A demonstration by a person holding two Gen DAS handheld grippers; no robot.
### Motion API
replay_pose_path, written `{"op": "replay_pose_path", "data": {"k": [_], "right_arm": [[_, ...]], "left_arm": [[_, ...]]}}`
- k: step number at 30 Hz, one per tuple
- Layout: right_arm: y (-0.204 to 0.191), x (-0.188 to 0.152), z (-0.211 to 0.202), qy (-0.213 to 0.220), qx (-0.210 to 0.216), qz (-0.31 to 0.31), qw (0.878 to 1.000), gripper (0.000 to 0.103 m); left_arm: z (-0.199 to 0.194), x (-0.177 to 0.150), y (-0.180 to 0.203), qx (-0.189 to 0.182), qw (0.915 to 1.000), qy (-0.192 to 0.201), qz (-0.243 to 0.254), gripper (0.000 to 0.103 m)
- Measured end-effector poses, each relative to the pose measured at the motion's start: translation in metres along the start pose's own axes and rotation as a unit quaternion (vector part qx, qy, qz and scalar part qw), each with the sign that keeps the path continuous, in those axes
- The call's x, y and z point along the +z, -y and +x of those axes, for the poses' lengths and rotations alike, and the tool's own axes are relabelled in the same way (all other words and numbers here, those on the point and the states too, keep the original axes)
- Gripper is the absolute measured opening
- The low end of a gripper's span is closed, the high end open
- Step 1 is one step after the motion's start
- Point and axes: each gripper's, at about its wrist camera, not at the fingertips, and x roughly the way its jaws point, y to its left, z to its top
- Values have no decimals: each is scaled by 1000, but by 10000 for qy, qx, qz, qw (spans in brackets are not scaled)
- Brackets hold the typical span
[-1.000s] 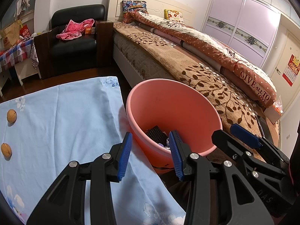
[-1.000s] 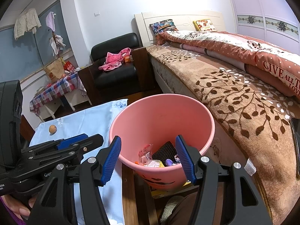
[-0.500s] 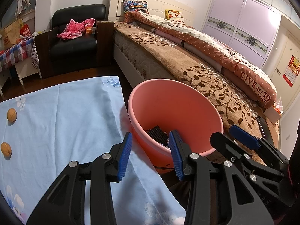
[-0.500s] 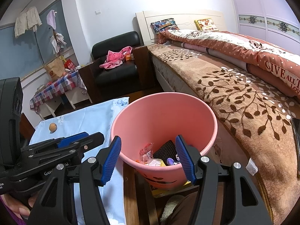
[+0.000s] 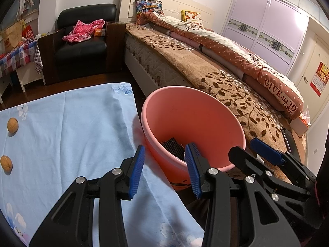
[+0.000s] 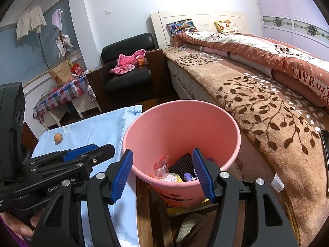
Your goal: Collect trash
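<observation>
Now we hold both grippers low in the frame with nothing in them: the left gripper (image 5: 164, 169) and the right gripper (image 6: 162, 174) each have their jaws apart. Compared with a second ago, little has changed; the pink bin (image 6: 230, 123) sits marginally lower in the right view. Trash (image 6: 170, 173) lies at its bottom, so that drop looks done. Two walnuts (image 5: 12, 124) at the left edge remain on the blue-clothed worktop (image 5: 72, 127), likely next.
</observation>
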Motion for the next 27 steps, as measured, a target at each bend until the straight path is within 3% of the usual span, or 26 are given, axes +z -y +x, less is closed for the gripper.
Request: {"op": "replay_pose_path", "data": {"k": [27], "right_arm": [[-9,2,11,-196,90,-200,9996,60]], "left_arm": [[-3,-1,-15,135,9996,23,-257,41]]}}
